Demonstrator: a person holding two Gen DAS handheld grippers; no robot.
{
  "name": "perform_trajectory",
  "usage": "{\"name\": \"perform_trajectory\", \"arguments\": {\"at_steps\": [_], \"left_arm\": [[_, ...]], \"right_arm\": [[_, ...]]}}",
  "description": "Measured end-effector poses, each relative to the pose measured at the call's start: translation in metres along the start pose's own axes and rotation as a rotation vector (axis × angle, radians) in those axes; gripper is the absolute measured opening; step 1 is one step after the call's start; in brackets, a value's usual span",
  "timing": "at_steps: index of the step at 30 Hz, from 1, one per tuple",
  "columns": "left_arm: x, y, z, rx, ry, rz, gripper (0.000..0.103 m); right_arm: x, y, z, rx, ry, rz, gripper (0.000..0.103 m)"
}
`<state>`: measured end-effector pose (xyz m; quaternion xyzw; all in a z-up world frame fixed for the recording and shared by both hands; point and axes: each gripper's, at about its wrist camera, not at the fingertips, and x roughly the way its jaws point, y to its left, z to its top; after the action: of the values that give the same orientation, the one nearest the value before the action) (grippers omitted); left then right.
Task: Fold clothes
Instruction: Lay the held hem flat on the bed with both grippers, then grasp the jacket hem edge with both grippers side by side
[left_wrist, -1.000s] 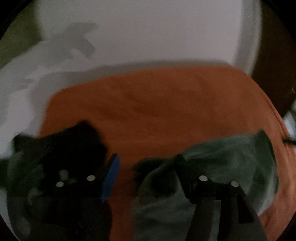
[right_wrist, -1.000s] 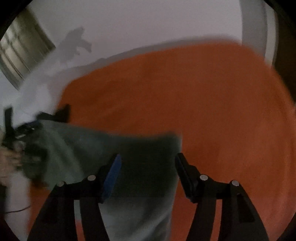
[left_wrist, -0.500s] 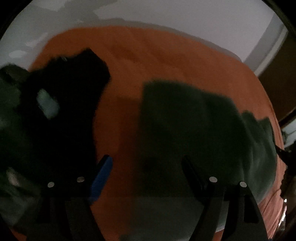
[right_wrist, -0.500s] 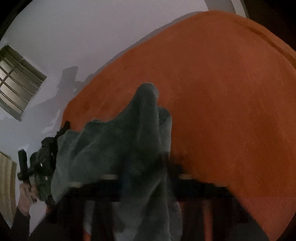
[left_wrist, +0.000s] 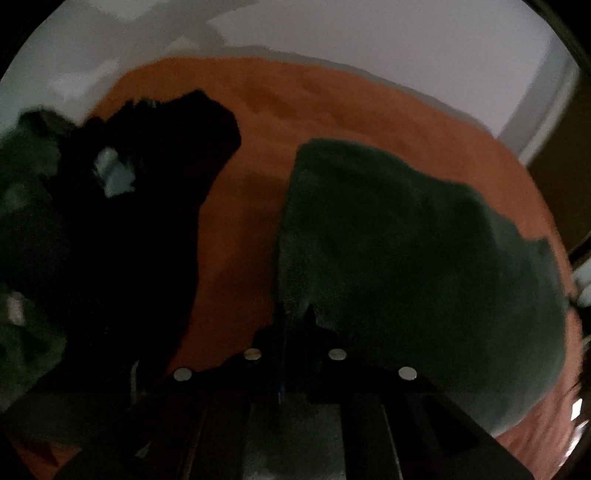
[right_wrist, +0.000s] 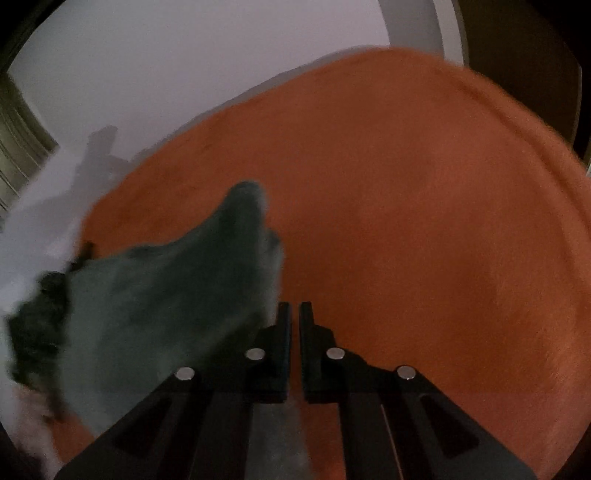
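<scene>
One black garment, left view only

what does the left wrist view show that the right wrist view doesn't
Only the left wrist view: a black clothing heap lying left of the green garment. Only the right wrist view: what looks like a slatted window at the left edge. Both: the green garment, the orange cover and the pale wall.
</scene>
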<state>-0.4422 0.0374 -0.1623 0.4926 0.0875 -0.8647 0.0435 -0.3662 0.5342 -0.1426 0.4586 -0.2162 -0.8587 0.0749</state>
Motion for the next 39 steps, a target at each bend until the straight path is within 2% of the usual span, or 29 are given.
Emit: {"name": "perform_trajectory", "arguments": {"at_steps": [1, 2, 3, 4, 6, 7, 8, 9, 10, 11, 12, 13, 17, 21, 24, 26, 28, 31, 33, 35, 38, 39], "left_arm": [[0.001, -0.006, 0.001, 0.016, -0.003, 0.001, 0.007], [-0.004, -0.008, -0.002, 0.03, -0.016, 0.01, 0.008], [-0.008, -0.009, -0.005, 0.041, -0.03, 0.02, 0.013], [-0.009, -0.008, -0.006, 0.037, -0.047, 0.036, 0.025], [-0.024, -0.013, -0.003, 0.017, -0.12, 0.105, 0.04], [-0.032, -0.016, -0.001, 0.008, -0.156, 0.132, 0.042], [-0.043, -0.025, 0.001, 0.013, -0.19, 0.101, 0.044], [-0.054, -0.033, 0.003, 0.018, -0.224, 0.069, 0.049], [-0.065, -0.042, 0.005, 0.022, -0.255, 0.039, 0.059], [-0.066, -0.05, 0.008, 0.028, -0.26, 0.026, 0.064], [-0.068, -0.059, 0.011, 0.034, -0.264, 0.011, 0.072], [-0.069, -0.072, 0.014, 0.043, -0.261, -0.02, 0.074], [-0.057, -0.123, 0.019, 0.096, -0.242, -0.111, 0.075], [-0.034, -0.144, 0.026, 0.161, -0.202, -0.08, 0.075], [-0.016, -0.144, 0.033, 0.162, -0.163, -0.042, 0.075], [-0.005, -0.141, 0.04, 0.123, -0.153, -0.055, 0.075], [0.01, -0.14, 0.05, 0.072, -0.123, -0.068, 0.076], [0.027, -0.156, 0.06, 0.054, -0.068, -0.056, 0.076], [0.043, -0.171, 0.069, 0.08, -0.043, -0.025, 0.076], [0.067, -0.185, 0.075, 0.15, -0.024, 0.01, 0.076], [0.086, -0.196, 0.068, 0.215, -0.015, 0.046, 0.079], [0.095, -0.196, 0.066, 0.22, -0.014, 0.048, 0.081]], "right_arm": [[-0.007, -0.001, -0.002, -0.002, -0.019, 0.008, 0.029], [-0.019, 0.006, -0.007, -0.02, -0.055, 0.001, 0.037], [-0.03, 0.012, -0.013, -0.041, -0.093, -0.008, 0.05], [-0.04, 0.022, -0.021, -0.076, -0.131, -0.021, 0.054], [-0.05, 0.043, -0.036, -0.151, -0.158, -0.026, 0.055], [-0.053, 0.058, -0.043, -0.195, -0.159, -0.033, 0.055], [-0.051, 0.073, -0.046, -0.23, -0.164, -0.048, 0.056], [-0.051, 0.083, -0.051, -0.265, -0.172, -0.066, 0.065], [-0.05, 0.094, -0.055, -0.303, -0.176, -0.083, 0.077], [-0.049, 0.104, -0.058, -0.336, -0.178, -0.096, 0.079], [-0.046, 0.11, -0.059, -0.355, -0.177, -0.1, 0.079], [-0.043, 0.116, -0.06, -0.37, -0.176, -0.103, 0.079], [-0.016, 0.146, -0.048, -0.347, -0.155, -0.117, 0.079], [0.006, 0.167, -0.044, -0.323, -0.161, -0.131, 0.079], [0.015, 0.177, -0.036, -0.327, -0.17, -0.136, 0.08], [0.023, 0.184, -0.025, -0.335, -0.186, -0.108, 0.08], [0.032, 0.187, -0.013, -0.316, -0.191, -0.128, 0.08], [0.055, 0.189, -0.002, -0.273, -0.142, -0.14, 0.08], [0.07, 0.187, -0.001, -0.251, -0.128, -0.136, 0.08], [0.084, 0.182, -0.004, -0.233, -0.127, -0.13, 0.08], [0.114, 0.17, -0.01, -0.238, -0.073, -0.176, 0.08], [0.123, 0.166, -0.012, -0.242, -0.068, -0.177, 0.083]]}}
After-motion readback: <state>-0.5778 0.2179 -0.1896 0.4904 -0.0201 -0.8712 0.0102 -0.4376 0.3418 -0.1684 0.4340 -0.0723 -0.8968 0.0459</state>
